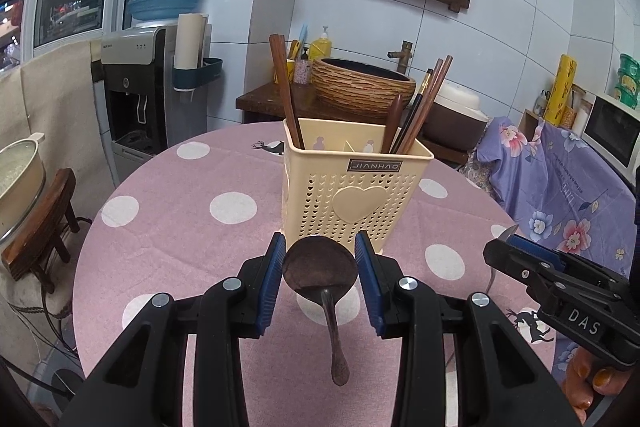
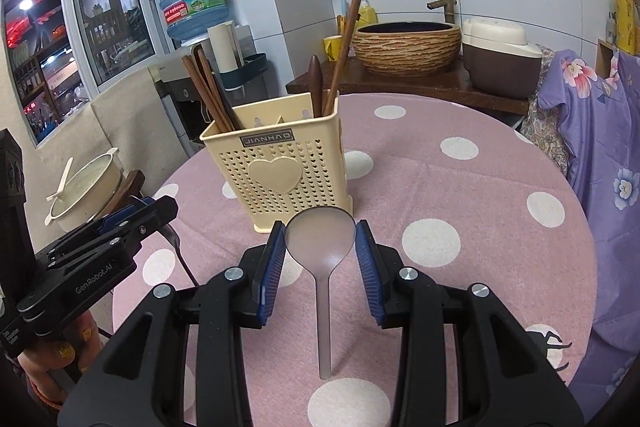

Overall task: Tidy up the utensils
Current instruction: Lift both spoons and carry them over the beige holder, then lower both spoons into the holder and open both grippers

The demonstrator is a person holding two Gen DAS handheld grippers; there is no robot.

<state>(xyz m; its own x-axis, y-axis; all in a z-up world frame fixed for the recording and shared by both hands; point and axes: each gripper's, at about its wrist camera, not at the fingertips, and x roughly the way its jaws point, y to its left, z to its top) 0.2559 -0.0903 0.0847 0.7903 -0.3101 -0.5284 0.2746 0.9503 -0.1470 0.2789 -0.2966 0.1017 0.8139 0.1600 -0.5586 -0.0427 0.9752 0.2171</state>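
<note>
A cream perforated utensil holder (image 1: 352,195) (image 2: 280,167) stands on the pink dotted tablecloth (image 1: 180,227). Brown chopsticks (image 1: 284,87) and a wooden handle (image 1: 394,123) stick out of it. My left gripper (image 1: 320,241) is shut on the bowl of a dark wooden spoon (image 1: 334,331), whose handle points back toward the camera, just in front of the holder. My right gripper (image 2: 320,227) is shut on the bowl of a pale translucent spoon (image 2: 324,315), also close in front of the holder. Each gripper shows in the other's view: the right (image 1: 516,247), the left (image 2: 160,207).
A water dispenser (image 1: 140,87) stands behind the table on the left, and a woven basin (image 1: 364,83) on a wooden counter behind it. A rice cooker (image 2: 500,59) and floral cloth (image 2: 600,147) lie to the right. A pot (image 2: 84,191) sits on a stool at the left.
</note>
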